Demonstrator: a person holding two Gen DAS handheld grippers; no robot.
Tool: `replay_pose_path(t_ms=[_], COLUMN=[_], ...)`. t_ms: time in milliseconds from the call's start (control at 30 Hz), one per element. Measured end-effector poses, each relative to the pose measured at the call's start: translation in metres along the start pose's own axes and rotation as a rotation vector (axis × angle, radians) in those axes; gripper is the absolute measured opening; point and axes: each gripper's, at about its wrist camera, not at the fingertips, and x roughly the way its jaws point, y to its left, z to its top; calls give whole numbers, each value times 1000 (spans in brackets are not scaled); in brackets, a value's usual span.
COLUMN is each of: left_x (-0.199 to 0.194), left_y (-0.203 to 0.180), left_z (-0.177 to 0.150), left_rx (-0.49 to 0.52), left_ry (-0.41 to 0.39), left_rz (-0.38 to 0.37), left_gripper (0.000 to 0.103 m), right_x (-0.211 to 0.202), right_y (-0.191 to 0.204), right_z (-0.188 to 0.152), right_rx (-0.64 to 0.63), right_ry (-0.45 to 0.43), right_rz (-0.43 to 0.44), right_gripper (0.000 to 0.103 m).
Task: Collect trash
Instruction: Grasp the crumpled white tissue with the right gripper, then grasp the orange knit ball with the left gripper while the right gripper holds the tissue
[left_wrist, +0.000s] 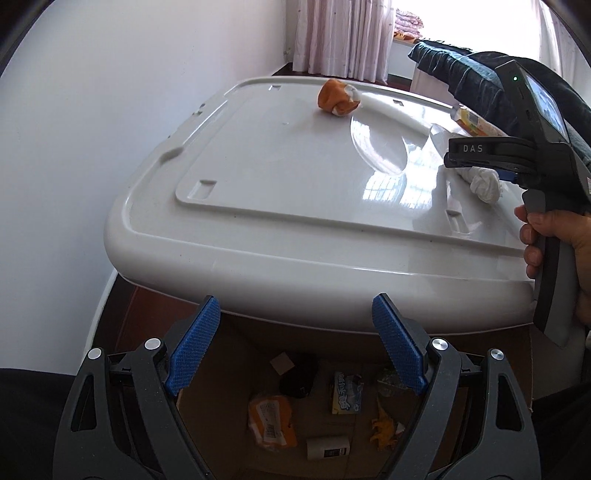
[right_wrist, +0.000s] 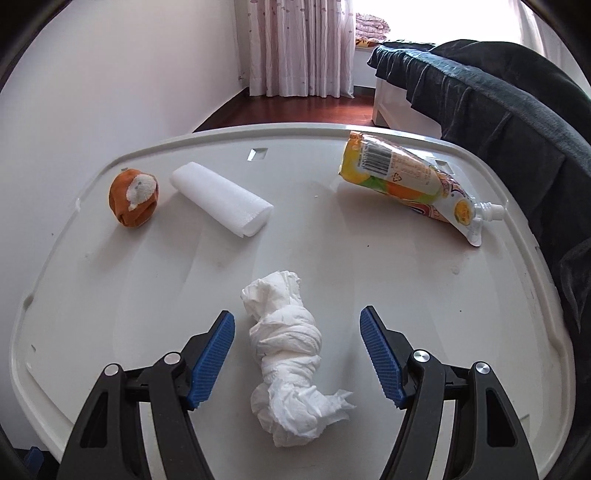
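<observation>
A crumpled white tissue (right_wrist: 288, 354) lies on the white plastic lid (right_wrist: 110, 295) between the open jaws of my right gripper (right_wrist: 297, 325); the pads are apart from it. An orange peel ball (right_wrist: 133, 196), a white foam roll (right_wrist: 221, 198) and a yellow juice pouch (right_wrist: 413, 181) lie farther back. My left gripper (left_wrist: 295, 314) is open and empty, held over a cardboard box (left_wrist: 221, 387) below the lid's (left_wrist: 295, 266) front edge. The left wrist view also shows the peel (left_wrist: 337, 98), the tissue (left_wrist: 485, 186) and the right gripper (left_wrist: 476, 173) above it.
The box holds several wrappers, among them an orange packet (left_wrist: 271, 421) and a blue-white packet (left_wrist: 347, 393). A dark blanket (right_wrist: 498, 110) drapes over furniture at the right. A white wall (right_wrist: 110, 74) is at the left, curtains (right_wrist: 299, 48) at the back.
</observation>
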Motion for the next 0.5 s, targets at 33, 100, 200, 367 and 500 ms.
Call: replay_pose_path(t_ms=[33,100,200,367,500], left_x=[0,0,-2,-2,-3], left_y=[1,3,4,4,1], left_z=[0,0,-2,-4,-7], left_rx=[-6,-10,-9,-3,20], left_ry=[0,3,1,4,8], left_rz=[0,2,13,27,39], left_gripper=[83,83,83,83,83], right_x=[0,0,-3,-15,-29], right_y=[-1,1,6,10,4], right_z=[0,0,-6,-17,-23], right_rx=[16,11,18,17,29], right_ry=[-5,-5,-8,-9,41], right_rz=[12,12,87,72,58], right_gripper=[69,66,31,30,30])
